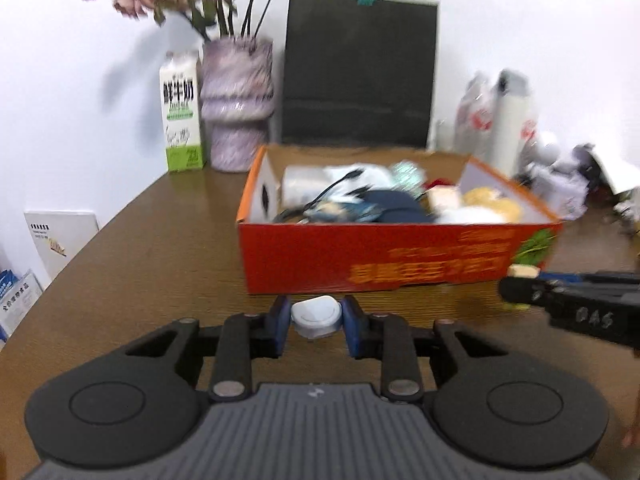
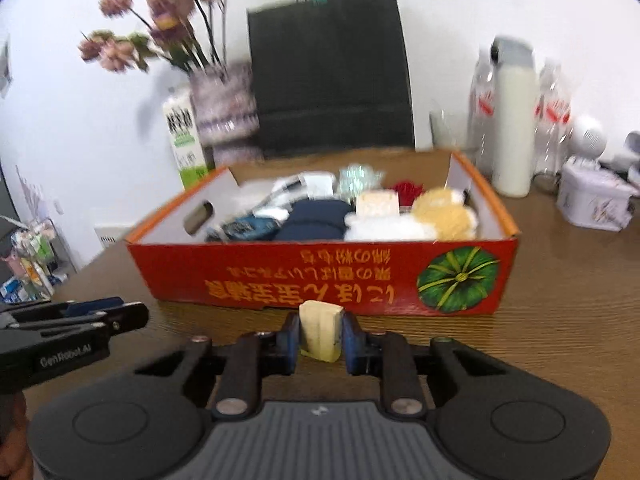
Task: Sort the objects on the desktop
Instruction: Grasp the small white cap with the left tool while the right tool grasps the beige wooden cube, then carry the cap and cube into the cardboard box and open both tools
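Your left gripper [image 1: 316, 320] is closed on a small white rounded plastic case [image 1: 316, 316], just in front of the red cardboard box [image 2: 320, 272]. Your right gripper [image 2: 321, 338] clamps a pale yellow block [image 2: 321, 334], also before that box, above the brown wooden table [image 1: 160, 248].

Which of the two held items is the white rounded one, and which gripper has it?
The left gripper holds the white rounded case; the right gripper clamps a cream rectangular block instead.
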Demonstrator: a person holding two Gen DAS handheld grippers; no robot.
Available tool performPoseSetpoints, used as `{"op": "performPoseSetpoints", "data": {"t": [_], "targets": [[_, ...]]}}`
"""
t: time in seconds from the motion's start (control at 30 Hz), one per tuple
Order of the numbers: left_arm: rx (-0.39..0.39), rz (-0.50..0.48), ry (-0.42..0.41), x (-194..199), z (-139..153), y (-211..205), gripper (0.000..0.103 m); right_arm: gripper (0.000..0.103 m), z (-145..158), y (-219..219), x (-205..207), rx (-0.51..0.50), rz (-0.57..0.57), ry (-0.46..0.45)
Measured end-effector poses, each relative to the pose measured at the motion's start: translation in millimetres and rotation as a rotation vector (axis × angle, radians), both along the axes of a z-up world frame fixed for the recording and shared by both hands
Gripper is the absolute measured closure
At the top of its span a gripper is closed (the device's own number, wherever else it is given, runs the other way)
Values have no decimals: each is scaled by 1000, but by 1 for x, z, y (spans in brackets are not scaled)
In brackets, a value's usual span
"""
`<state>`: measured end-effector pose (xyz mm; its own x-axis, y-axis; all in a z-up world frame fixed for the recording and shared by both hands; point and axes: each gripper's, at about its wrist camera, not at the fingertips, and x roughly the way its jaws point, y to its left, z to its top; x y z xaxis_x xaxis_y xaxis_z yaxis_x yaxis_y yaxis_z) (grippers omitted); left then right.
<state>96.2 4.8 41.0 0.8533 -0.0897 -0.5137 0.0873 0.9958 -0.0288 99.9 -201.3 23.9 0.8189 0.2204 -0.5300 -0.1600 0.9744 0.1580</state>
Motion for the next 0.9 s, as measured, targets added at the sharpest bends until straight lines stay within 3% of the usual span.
{"op": "performPoseSetpoints", "data": {"t": [0.17,0.3,0.57,0.73,0.9], "targets": [[-16,-25,-25,-53,10,-12,75,82,9,2,-59,-9,14,-32],[-2,-23,-36,-90,11,-16,75,82,7,8,-115,-113,-26,-111],[-21,-18,-37,-155,5,-13,75,82,4,3,-205,-105,-32,-148],[-31,-45,-18,-183,-7,-15,75,82,-5,-2,-236,-75,-46,-126],[-38,-51,-32,-183,-2,-13,75,82,5,-5,-239,-75,-46,-165]]}}
